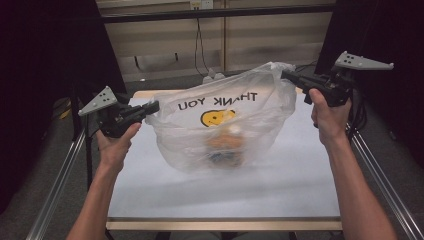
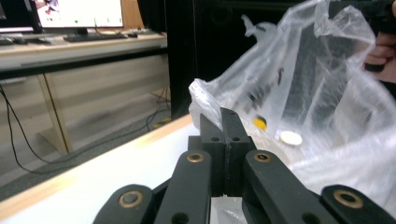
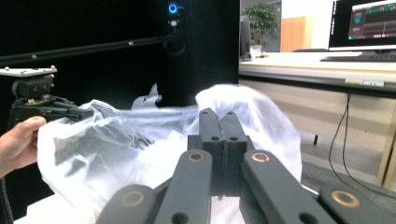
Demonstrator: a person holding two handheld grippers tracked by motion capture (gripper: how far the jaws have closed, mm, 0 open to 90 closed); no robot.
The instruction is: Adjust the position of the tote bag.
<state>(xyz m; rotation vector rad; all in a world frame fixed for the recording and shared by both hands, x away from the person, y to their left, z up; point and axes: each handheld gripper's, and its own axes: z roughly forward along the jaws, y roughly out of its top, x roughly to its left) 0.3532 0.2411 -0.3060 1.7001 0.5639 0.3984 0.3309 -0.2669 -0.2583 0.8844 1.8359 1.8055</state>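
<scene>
A clear plastic bag [image 1: 225,125] printed "THANK YOU" with a yellow smiley hangs spread over the white table [image 1: 225,190]. Orange and blue items blur inside its bottom. My left gripper [image 1: 156,105] is shut on the bag's left handle, which shows as a twist of film [image 2: 205,100] pinched between the jaws [image 2: 225,114]. My right gripper [image 1: 284,75] is shut on the right handle, higher than the left; its closed jaws [image 3: 218,116] press into the film of the bag [image 3: 140,144]. The other hand and gripper [image 3: 35,107] hold the far side.
Metal rails [image 1: 60,185] run along both table sides. Black curtains flank the workspace. Cables and a power strip [image 1: 212,76] lie on the floor behind the table. Desks with monitors [image 2: 79,14] stand farther off.
</scene>
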